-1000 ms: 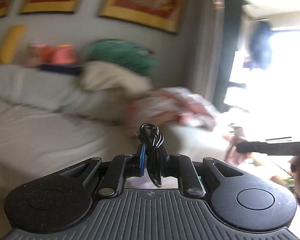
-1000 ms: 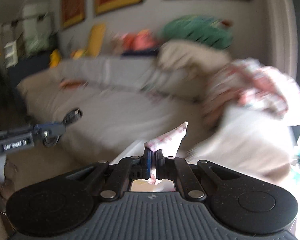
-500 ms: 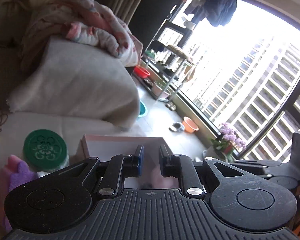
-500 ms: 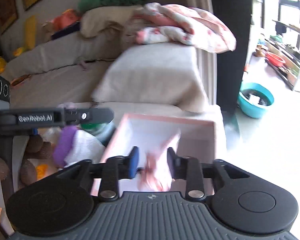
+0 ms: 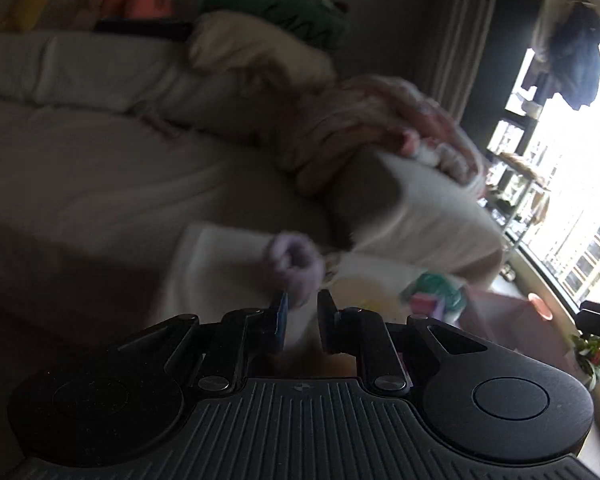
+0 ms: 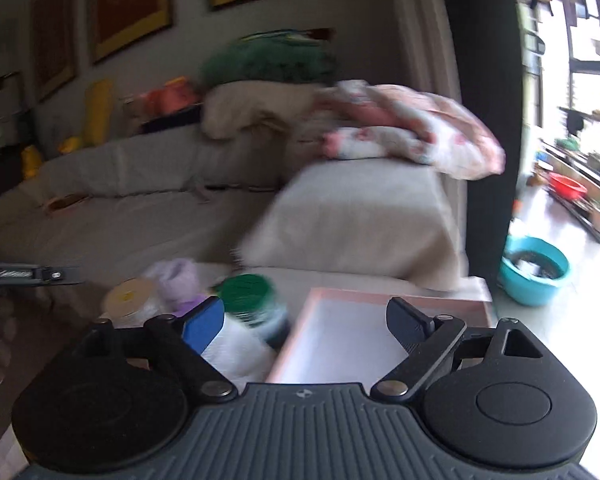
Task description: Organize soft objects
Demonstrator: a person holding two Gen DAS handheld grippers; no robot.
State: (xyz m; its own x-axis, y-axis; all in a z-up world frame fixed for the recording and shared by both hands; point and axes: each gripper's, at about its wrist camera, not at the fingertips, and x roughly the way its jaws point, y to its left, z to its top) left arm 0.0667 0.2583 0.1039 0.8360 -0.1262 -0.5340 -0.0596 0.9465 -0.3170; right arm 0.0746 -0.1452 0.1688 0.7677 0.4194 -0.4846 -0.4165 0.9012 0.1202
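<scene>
A pink-rimmed box (image 6: 340, 344) with a white floor sits on a low table just ahead of my right gripper (image 6: 306, 316), which is wide open and empty above its near edge. To its left lie a purple and white soft item (image 6: 178, 280), a green-lidded jar (image 6: 246, 292) and a white roll (image 6: 236, 344). My left gripper (image 5: 302, 316) is open with a narrow gap, right behind the purple soft item (image 5: 294, 264); nothing is held. The green-lidded jar (image 5: 436, 288) and the pink box (image 5: 512, 320) lie to its right. Both views are blurred.
A grey sofa (image 6: 140, 216) with a floral blanket (image 6: 404, 128), cream and green cushions (image 6: 260, 64) fills the background. A teal basin (image 6: 534, 270) stands on the floor by the window. The left gripper's tip (image 6: 32, 274) shows at the left edge.
Both grippers held things a second ago, the left a black cable, the right a patterned cloth. Both let go over the pink box. The left has swung back toward the purple item; the right opened wider.
</scene>
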